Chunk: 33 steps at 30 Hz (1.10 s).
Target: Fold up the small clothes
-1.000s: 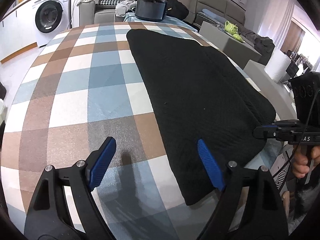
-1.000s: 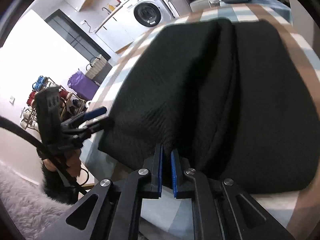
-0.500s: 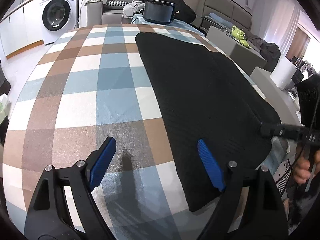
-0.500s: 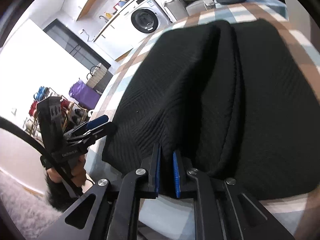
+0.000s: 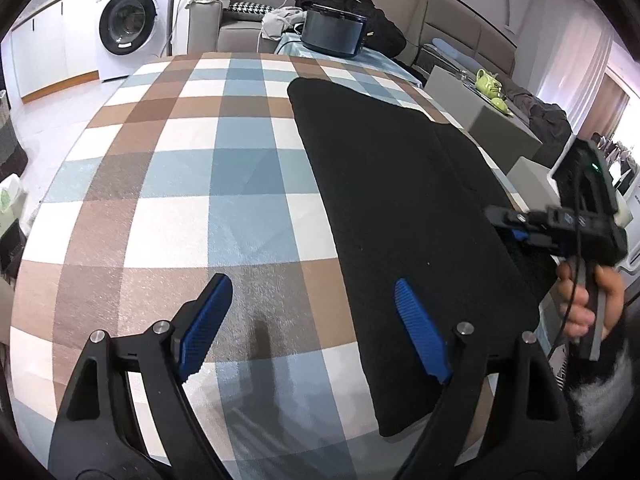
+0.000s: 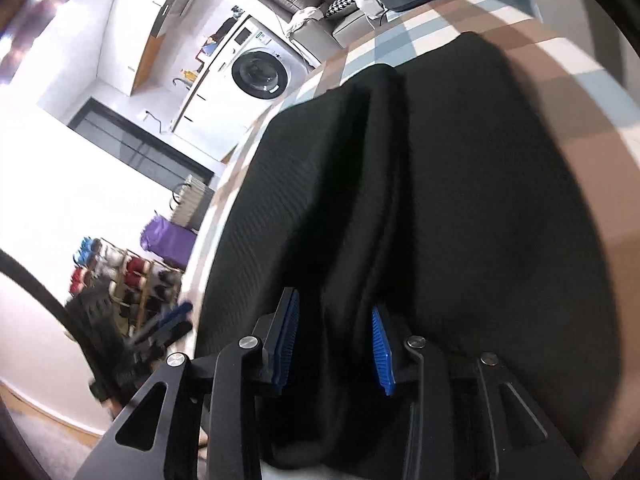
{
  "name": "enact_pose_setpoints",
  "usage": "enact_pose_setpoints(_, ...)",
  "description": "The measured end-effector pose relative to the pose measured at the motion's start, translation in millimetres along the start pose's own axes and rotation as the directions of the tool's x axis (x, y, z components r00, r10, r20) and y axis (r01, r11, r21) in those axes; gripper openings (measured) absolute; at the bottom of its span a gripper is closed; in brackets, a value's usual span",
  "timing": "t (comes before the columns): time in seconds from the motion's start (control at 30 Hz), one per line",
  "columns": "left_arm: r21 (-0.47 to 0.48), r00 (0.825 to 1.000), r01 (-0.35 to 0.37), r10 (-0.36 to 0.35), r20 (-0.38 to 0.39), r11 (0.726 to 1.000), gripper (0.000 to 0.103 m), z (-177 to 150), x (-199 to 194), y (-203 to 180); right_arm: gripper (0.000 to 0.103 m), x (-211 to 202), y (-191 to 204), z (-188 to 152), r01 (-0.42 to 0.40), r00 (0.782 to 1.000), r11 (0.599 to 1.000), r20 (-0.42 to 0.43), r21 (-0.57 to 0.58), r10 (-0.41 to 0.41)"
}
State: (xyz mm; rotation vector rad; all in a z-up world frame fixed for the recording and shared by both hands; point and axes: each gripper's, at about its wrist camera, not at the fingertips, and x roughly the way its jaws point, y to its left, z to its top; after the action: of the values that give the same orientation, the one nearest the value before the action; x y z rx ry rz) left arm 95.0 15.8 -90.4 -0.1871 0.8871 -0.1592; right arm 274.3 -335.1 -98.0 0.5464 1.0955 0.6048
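A black knit garment lies folded lengthwise on the right side of a checked tablecloth. My left gripper is open and empty, above the cloth at the garment's near left edge. My right gripper is open, its blue pads either side of a raised fold of the garment. The right gripper also shows at the garment's right edge in the left wrist view. The left gripper shows blurred in the right wrist view.
A washing machine stands at the back left. A dark box sits on a sofa beyond the table. A grey side table with green items is at the right. A shoe rack stands on the floor.
My right gripper has opened and let go of the garment's edge, then moved in over it. The left gripper has stayed open and drawn back slightly.
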Motion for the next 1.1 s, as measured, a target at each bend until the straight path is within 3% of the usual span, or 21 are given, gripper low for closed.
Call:
enact_pose_setpoints(0.17,-0.010,1.000,-0.014,0.014,0.009,1.000,0.082,2,-3,1,0.035,15,-2,23,-0.048,0.999,0.998,-0.010,0.040,0.049)
enact_pose_setpoints(0.27,-0.017,1.000,-0.012,0.012,0.010,1.000,0.082,1,-5,2,0.042,7,-3,29,-0.098,0.995,0.994,0.003,0.040,0.098)
enact_pose_setpoints(0.37,-0.020,1.000,-0.014,0.014,0.000,1.000,0.082,1,-2,3,0.043,8,9,28,-0.054,0.999,0.998,-0.005,-0.014,0.054)
enact_pose_setpoints(0.47,-0.017,1.000,-0.009,0.009,0.003,1.000,0.082,2,-1,2,0.040,23,15,29,0.039,0.999,0.998,-0.031,-0.045,-0.040)
enact_pose_setpoints(0.6,-0.021,1.000,-0.002,0.002,0.020,1.000,0.082,3,-5,2,0.011,31,15,32,0.065,0.997,0.997,-0.030,-0.044,-0.067)
enact_pose_setpoints(0.63,-0.025,1.000,0.000,0.001,0.025,1.000,0.082,3,-7,3,0.009,31,17,31,0.063,0.998,0.997,-0.026,-0.046,-0.064)
enact_pose_setpoints(0.8,-0.038,0.999,0.006,-0.004,0.034,0.999,0.082,5,-11,6,0.006,-9,48,30,0.089,0.993,0.984,0.087,-0.151,-0.077)
enact_pose_setpoints(0.9,-0.042,0.999,0.018,-0.016,0.034,0.999,0.082,6,-10,6,0.006,-31,44,31,0.147,0.983,0.977,0.131,-0.156,-0.127)
enact_pose_setpoints(1.0,-0.051,1.000,0.025,-0.024,0.017,0.998,0.082,8,-2,3,0.007,-22,16,32,0.227,0.971,0.970,0.097,-0.088,-0.218)
enact_pose_setpoints(1.1,-0.055,0.999,0.042,-0.042,0.006,0.998,0.082,11,4,-2,0.013,-16,-14,31,0.249,0.968,0.968,0.045,-0.019,-0.248)
